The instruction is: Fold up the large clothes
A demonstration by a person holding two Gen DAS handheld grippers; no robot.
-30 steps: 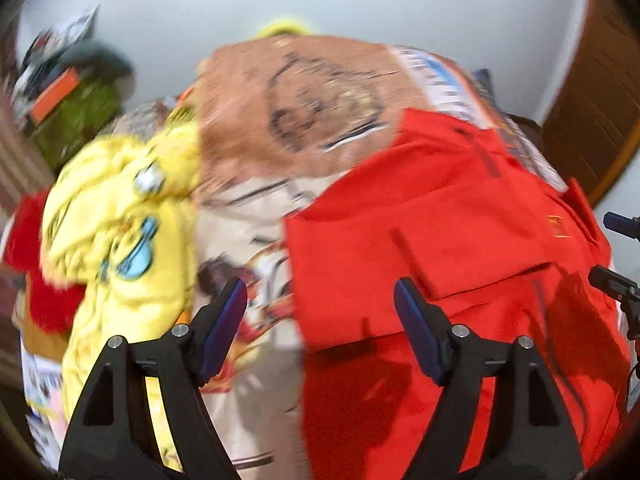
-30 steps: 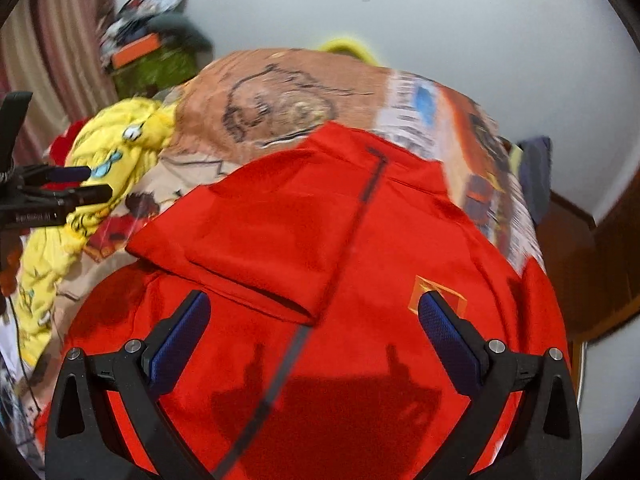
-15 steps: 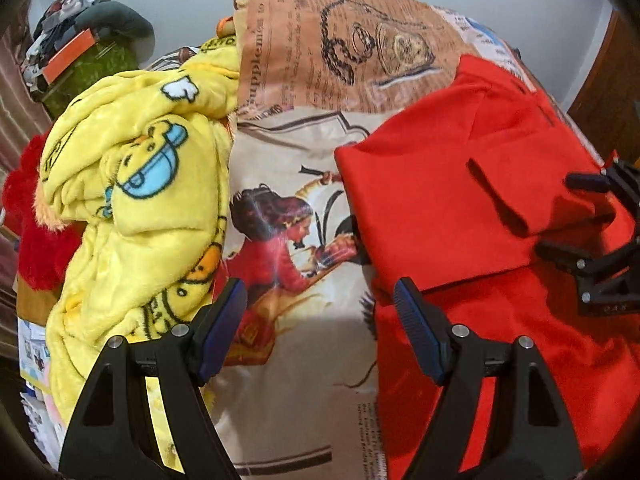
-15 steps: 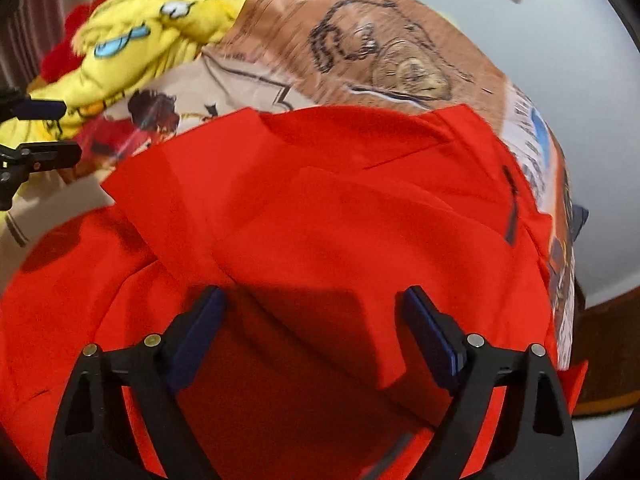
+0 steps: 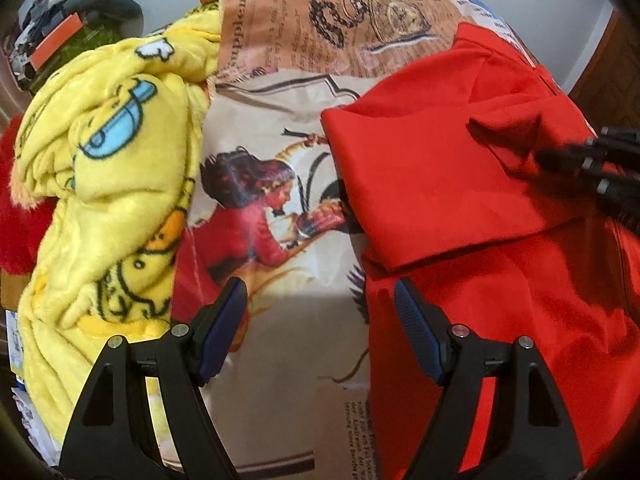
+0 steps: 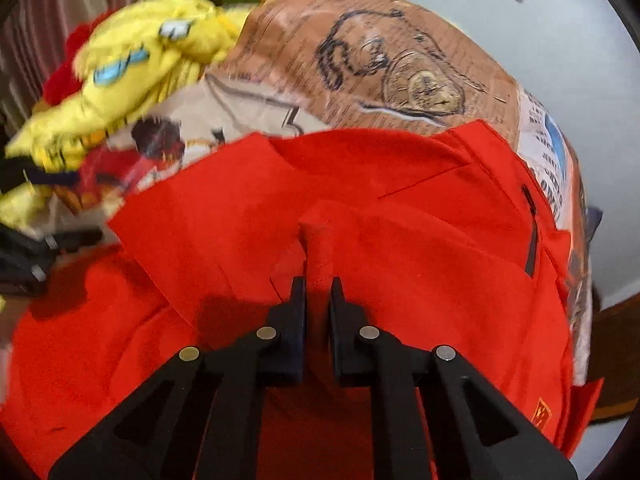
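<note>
Large bright red fabric garment [image 6: 420, 240] spread on a bed under a beige and brown sheet printed with newspaper text and drawings [image 5: 280, 360]
The printed sheet covers the whole surface; a crumpled yellow fleece blanket with cartoon faces [image 5: 108, 184] is heaped on its left side, with a dark red plush mass [image 5: 18, 232] behind it, cut off at the frame edge. A pale grey wall rises beyond, brown wood [image 5: 608, 72] stands at the right, and a blurred dark pile of clutter [image 5: 68, 28] sits in the far left corner, its contents hard to make out. The right gripper [image 6: 318, 288] is clamped together on a raised pinch of the red garment's folded flap. The left gripper [image 5: 320, 300] hangs with jaws apart over the sheet at the garment's left edge, its right finger over the red cloth; touch cannot be judged
</note>
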